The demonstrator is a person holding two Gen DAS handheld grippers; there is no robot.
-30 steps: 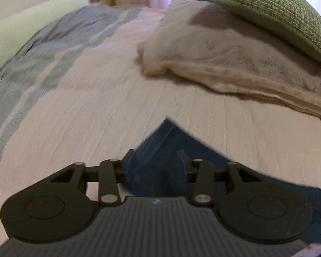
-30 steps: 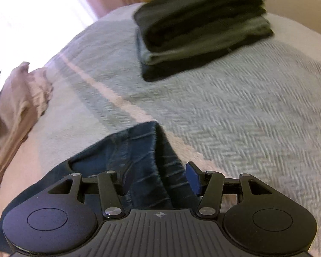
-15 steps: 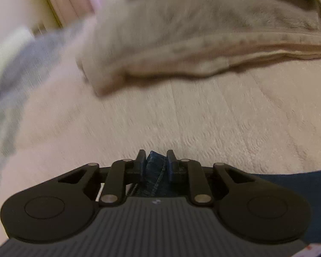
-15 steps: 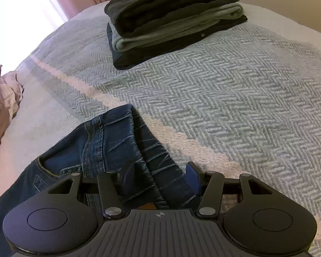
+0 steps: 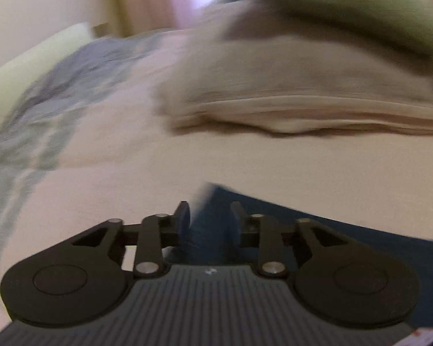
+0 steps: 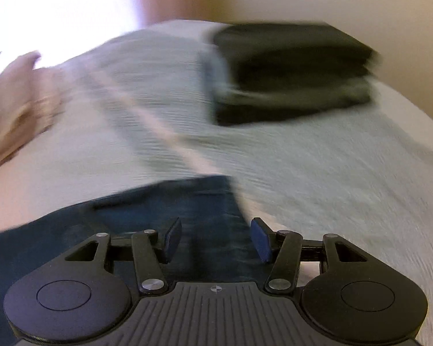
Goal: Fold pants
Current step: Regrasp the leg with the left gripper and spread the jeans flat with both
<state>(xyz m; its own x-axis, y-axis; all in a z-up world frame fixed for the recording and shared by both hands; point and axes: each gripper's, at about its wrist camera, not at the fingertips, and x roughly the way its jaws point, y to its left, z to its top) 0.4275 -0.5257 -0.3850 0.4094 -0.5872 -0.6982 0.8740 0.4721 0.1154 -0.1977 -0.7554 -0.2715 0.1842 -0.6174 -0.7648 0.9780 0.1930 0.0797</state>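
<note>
Bed [image 5: 106,173] covers fill both views. Half a second ago the left gripper [image 5: 210,216] pinched the blue pants [image 5: 360,239] — now its jaws are opening, cloth between them. Right gripper [image 6: 216,239] gapes over denim at 6 o'clock — fold set down, likely.

Left gripper [image 5: 210,214] pitched downward, jaws opening, blue fabric between the pads. Right gripper [image 6: 216,238] likewise pitched downward, jaws set wider apart, pads clear of the fabric.
</note>
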